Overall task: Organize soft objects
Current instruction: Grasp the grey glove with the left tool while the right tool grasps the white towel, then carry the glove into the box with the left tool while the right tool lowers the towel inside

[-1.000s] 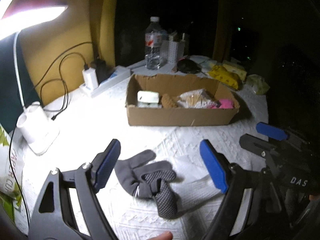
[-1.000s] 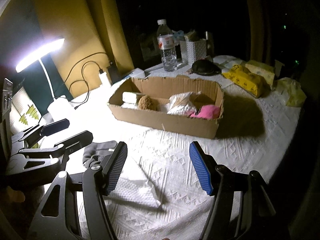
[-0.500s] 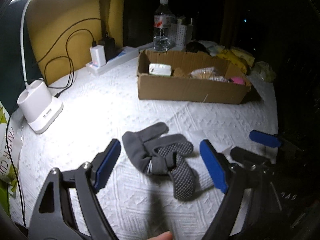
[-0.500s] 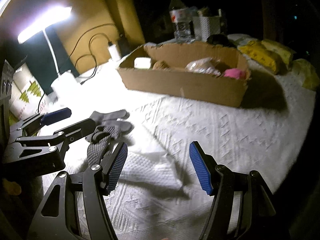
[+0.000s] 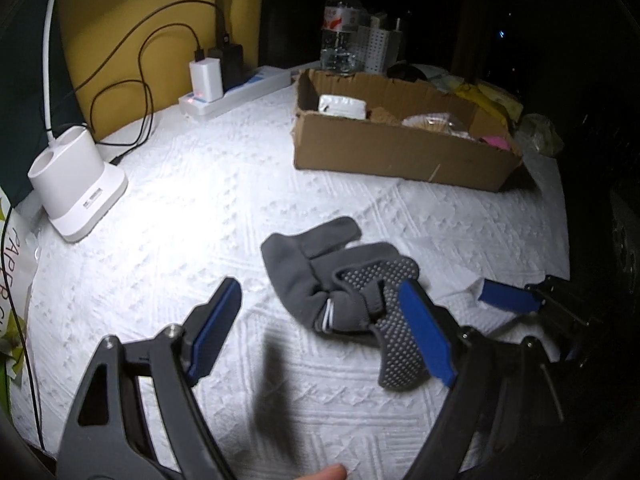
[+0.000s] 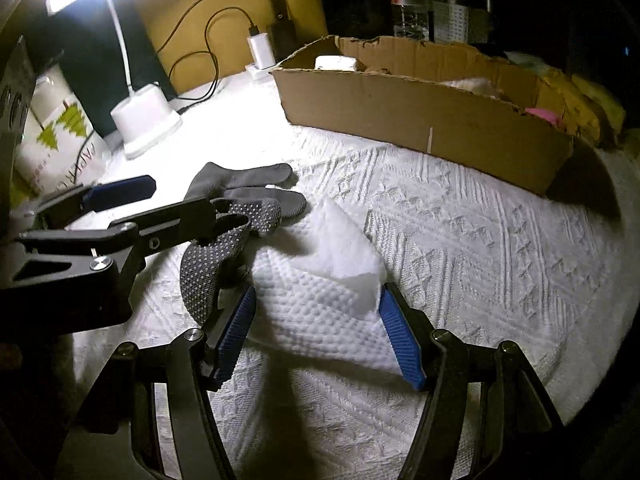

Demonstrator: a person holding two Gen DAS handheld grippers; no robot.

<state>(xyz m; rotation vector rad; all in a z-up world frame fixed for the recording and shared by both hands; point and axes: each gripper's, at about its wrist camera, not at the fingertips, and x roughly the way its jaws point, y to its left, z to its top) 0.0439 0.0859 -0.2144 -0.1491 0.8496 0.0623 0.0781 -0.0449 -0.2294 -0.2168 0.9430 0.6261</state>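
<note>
A pair of grey gloves (image 5: 340,280) with dotted grip palms lies crumpled on the white textured cloth; it also shows in the right wrist view (image 6: 240,208). My left gripper (image 5: 320,332) is open, low over the gloves, its right finger over the dotted part. A folded white paper towel (image 6: 320,280) lies right of the gloves. My right gripper (image 6: 320,332) is open, with its fingers on either side of the towel's near end. A cardboard box (image 5: 400,152) behind holds a white pack, a brown thing, a plastic bag and a pink thing.
A white lamp base (image 5: 76,188) stands at the left. A power strip with chargers and cables (image 5: 224,92) lies against the yellow wall. A water bottle (image 5: 342,28) and a white holder stand behind the box. Yellow packets (image 5: 492,96) lie at the far right.
Both grippers have come down and forward. The left one now reaches over the gloves. The right one now straddles the paper towel. Both stay open.
</note>
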